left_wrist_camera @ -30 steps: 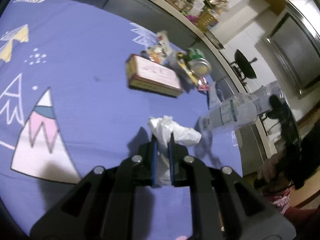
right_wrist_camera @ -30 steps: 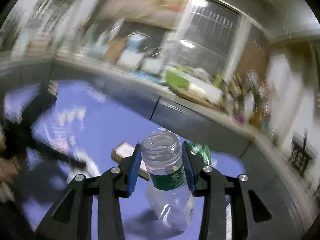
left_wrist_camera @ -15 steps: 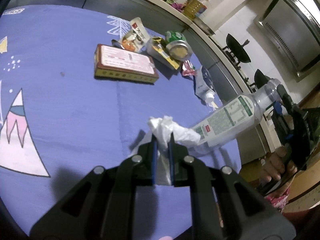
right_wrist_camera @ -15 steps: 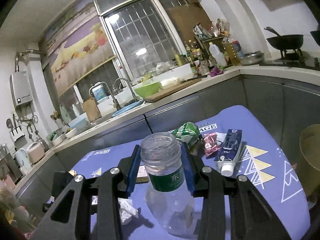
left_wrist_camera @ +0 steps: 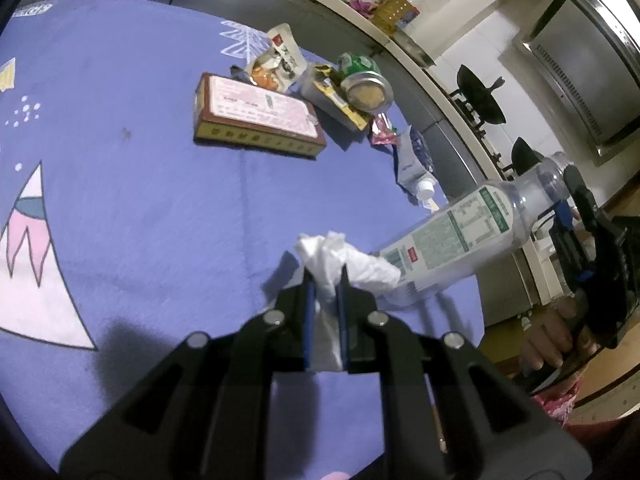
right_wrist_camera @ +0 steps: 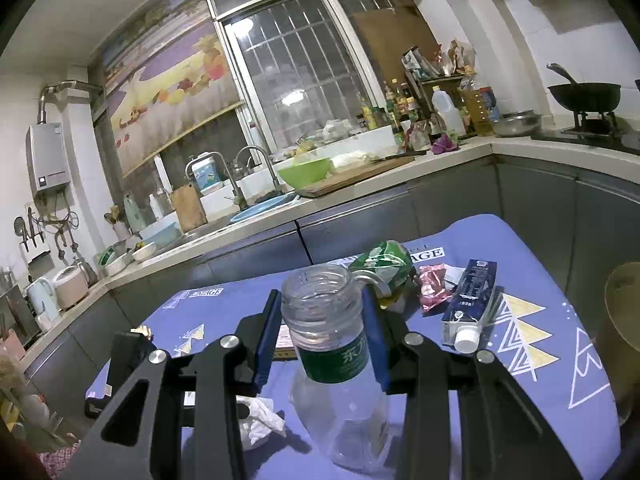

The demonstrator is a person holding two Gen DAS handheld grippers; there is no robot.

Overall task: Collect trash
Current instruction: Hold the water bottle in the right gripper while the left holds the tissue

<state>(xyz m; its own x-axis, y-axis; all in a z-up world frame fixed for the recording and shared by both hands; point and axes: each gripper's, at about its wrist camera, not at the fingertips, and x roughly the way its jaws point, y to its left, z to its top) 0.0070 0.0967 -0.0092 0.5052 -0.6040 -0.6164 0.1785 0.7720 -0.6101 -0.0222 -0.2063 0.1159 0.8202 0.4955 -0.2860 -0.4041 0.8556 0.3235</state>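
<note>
The left gripper is clamped on a crumpled white tissue just above the purple tablecloth. Beside it, the right gripper grasps a clear, capless plastic bottle by the neck, tilted over the cloth. Farther off lie a flat box, a crushed green can and a toothpaste tube.

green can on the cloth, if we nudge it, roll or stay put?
The green can lies on its side, so it could roll, though the wrappers touching it may stop it. It looks dented, so probably empty, light and easily crushed by the fingers.
</note>
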